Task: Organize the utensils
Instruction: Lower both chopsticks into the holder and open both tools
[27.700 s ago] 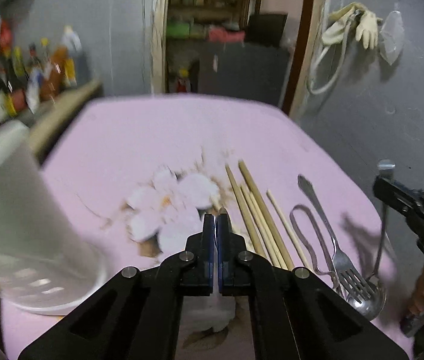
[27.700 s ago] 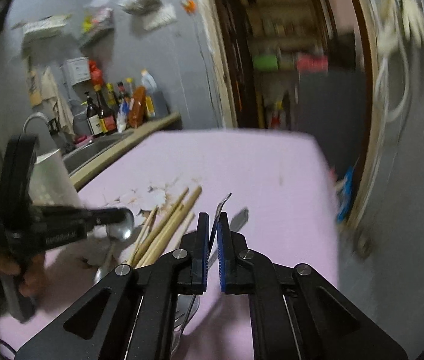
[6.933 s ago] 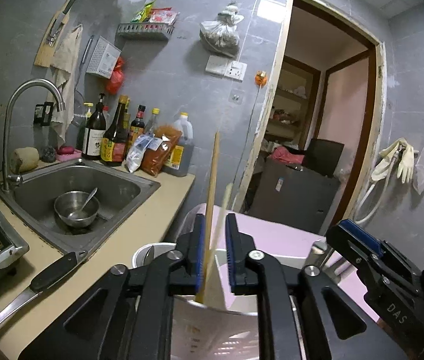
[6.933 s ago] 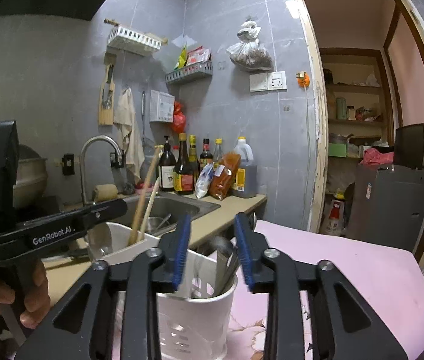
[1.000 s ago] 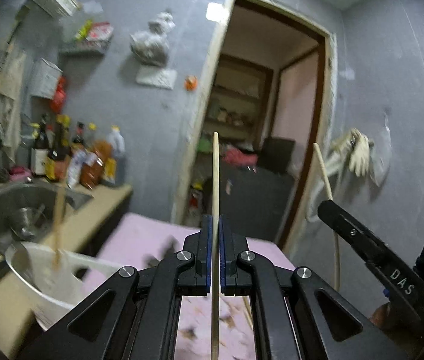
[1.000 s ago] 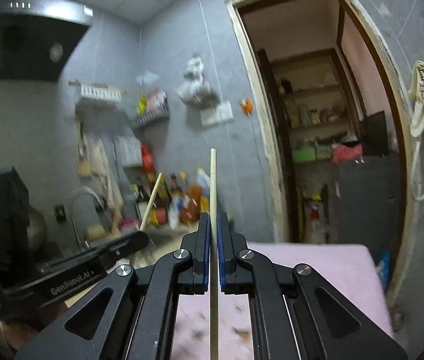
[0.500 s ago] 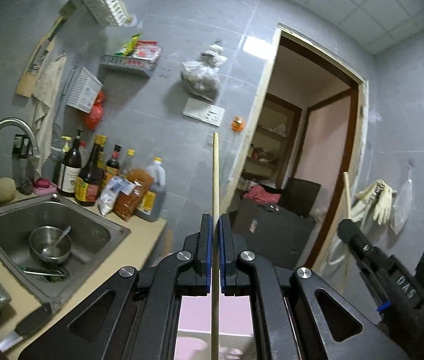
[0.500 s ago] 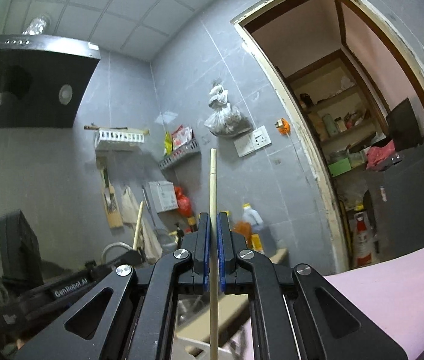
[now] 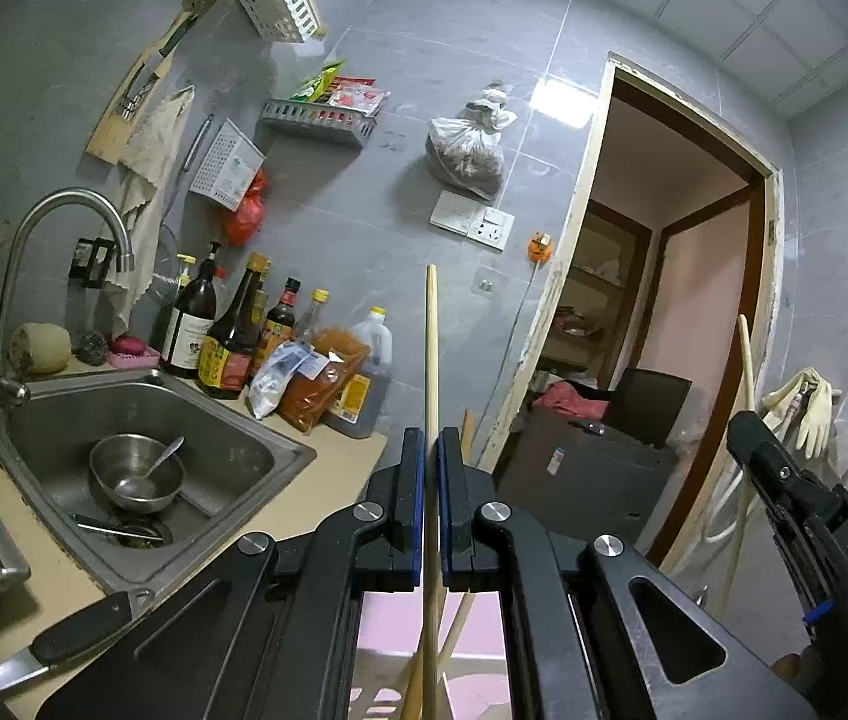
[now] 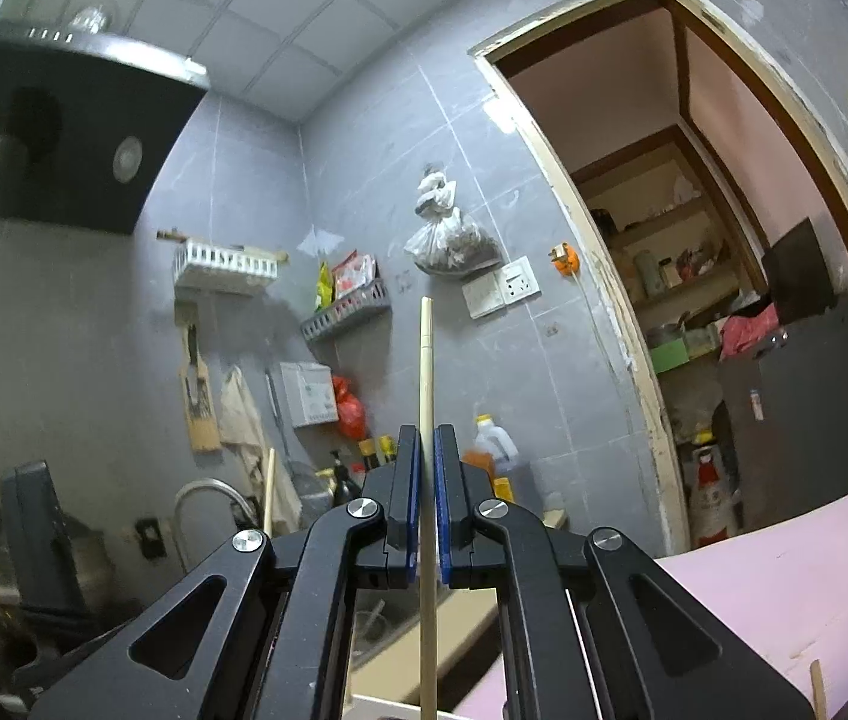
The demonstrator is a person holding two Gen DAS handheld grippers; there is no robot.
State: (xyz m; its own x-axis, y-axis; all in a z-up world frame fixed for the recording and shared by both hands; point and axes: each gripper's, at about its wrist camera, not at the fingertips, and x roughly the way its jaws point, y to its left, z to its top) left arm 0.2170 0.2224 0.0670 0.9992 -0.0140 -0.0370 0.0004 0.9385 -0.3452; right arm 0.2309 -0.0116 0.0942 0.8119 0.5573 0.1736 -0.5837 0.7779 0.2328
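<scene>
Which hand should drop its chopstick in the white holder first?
Probably left. The left gripper holds its chopstick upright right above the white holder, where another chopstick already leans. The right gripper shows only a sliver of holder rim beneath its chopstick.

Right gripper (image 10: 427, 444) clamped on an upright chopstick (image 10: 426, 372) — stick runs past the fingertips toward the grey tiled wall. Left gripper (image 10: 40, 534) low at left, a second stick (image 10: 268, 489) rising beside it. Pink table (image 10: 784, 546) lower right — doorway (image 10: 694, 276) behind.
</scene>
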